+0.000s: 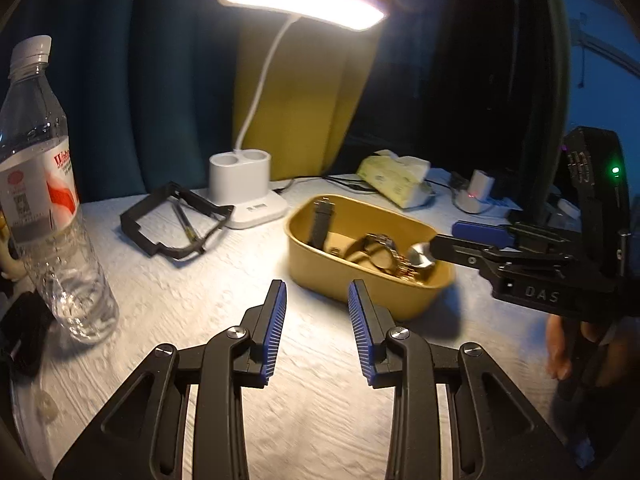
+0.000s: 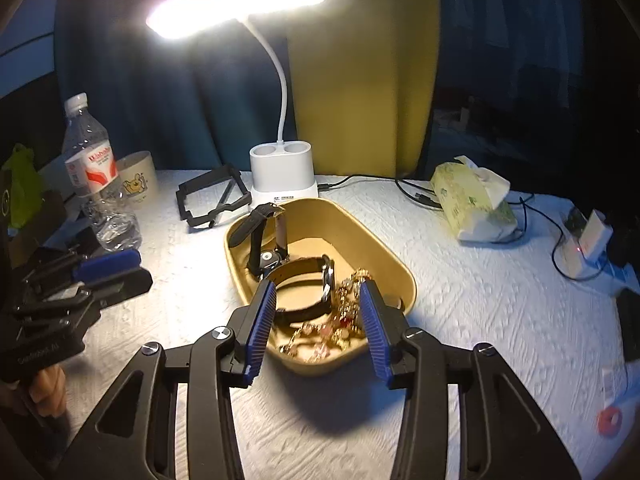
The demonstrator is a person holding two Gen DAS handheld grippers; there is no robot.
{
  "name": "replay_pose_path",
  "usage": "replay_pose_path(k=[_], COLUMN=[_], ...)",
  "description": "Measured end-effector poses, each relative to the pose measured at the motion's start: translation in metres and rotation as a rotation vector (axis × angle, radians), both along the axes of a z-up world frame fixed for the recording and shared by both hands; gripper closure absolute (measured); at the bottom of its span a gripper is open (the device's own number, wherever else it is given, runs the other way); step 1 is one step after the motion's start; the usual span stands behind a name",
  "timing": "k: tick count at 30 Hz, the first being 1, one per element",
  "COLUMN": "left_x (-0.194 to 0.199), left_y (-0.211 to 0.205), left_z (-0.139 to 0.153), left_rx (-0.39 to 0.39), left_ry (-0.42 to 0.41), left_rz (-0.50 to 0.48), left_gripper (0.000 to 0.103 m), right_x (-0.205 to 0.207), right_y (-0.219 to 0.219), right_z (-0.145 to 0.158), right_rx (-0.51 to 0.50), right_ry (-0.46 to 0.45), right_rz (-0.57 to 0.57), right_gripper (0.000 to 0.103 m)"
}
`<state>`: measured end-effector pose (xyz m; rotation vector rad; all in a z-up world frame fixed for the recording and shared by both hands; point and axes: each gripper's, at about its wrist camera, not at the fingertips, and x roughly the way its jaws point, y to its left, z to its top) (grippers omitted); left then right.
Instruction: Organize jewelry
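Note:
A tan oval tray (image 2: 394,268) sits on the white tabletop and holds a black-strap watch (image 2: 260,236), a dark leather-strap watch (image 2: 308,284) and gold chain jewelry (image 2: 340,320). My right gripper (image 2: 318,290) is open and empty, its fingers over the tray's near end, either side of the leather-strap watch and the gold chains. In the left wrist view the tray (image 1: 304,220) lies ahead and to the right, with the right gripper (image 1: 456,240) reaching over its right rim. My left gripper (image 1: 317,290) is open and empty, above the table just short of the tray.
A white desk lamp (image 2: 282,184) stands behind the tray. A black frame (image 2: 212,196) lies left of the lamp. A water bottle (image 1: 44,200) and a cup (image 2: 138,178) stand at the left. A tissue pack (image 2: 474,200), cables and a charger (image 2: 592,240) lie at the right.

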<state>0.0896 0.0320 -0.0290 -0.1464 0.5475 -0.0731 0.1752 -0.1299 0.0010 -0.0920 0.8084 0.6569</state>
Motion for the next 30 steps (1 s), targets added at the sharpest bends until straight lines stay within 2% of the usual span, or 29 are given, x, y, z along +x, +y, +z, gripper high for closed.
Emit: replay_pose_path(k=[6, 13, 30], left_x=[-0.018, -0.034, -0.04], left_y=[-0.006, -0.015, -0.024], left_z=[0.006, 0.018, 0.026], left_rx=[-0.023, 0.002, 0.017], left_ry=[-0.018, -0.058, -0.079], left_rz=[-0.019, 0.012, 0.014], left_gripper=[0.068, 0.068, 0.068], right_x=[-0.019, -0.034, -0.043], right_y=[-0.011, -0.025, -0.041], right_z=[0.005, 0.015, 0.019], right_rx=[0.002, 0.008, 0.017], right_ry=[-0.013, -0.04, -0.049], right_rz=[-0.015, -0.039, -0.056], right_gripper=[0.06, 0.06, 0.06])
